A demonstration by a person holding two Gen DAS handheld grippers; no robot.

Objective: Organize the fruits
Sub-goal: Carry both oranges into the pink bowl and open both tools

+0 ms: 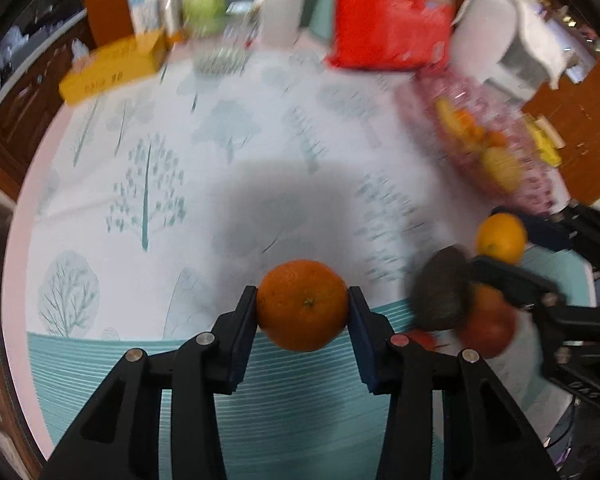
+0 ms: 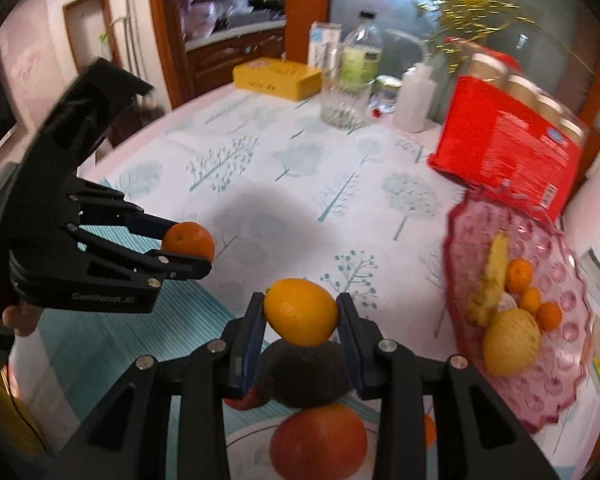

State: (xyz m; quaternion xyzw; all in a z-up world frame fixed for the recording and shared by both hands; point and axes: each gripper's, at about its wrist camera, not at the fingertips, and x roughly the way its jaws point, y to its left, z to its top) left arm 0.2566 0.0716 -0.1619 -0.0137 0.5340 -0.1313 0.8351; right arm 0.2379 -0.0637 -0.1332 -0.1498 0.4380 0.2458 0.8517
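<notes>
An orange (image 1: pixel 303 305) is held between the two fingers of the left gripper (image 1: pixel 302 308), which is closed on its sides, above the striped teal edge of the tablecloth (image 1: pixel 220 160). The fruit is round, so no long axis can be told; its small green stem mark is turned toward the camera. In the right wrist view the same orange (image 2: pixel 189 241) is seen in the left gripper (image 2: pixel 188 246), well to the left.

A lemon (image 2: pixel 301 311) is gripped by the right gripper (image 2: pixel 301 314), closed on it. Its long axis is tilted, and the pointed end at the upper left lies by the left finger. In the left wrist view this lemon (image 1: pixel 501 237) is seen at the right.

Just below the lemon one dark avocado (image 2: pixel 306 376) and one red-orange round fruit (image 2: pixel 318 440) are seen, on what seems a white plate (image 2: pixel 244 440).

To the right a pink glass dish (image 2: pixel 540 380) is standing on the table. In it three small oranges (image 2: pixel 519 275), one yellow round fruit (image 2: pixel 511 341) and one pale knobby piece (image 2: pixel 490 284) can be counted.

Further back one red package (image 2: pixel 504 152), one yellow box (image 2: pixel 278 78) and one clear bottle (image 2: pixel 360 60) are placed.
</notes>
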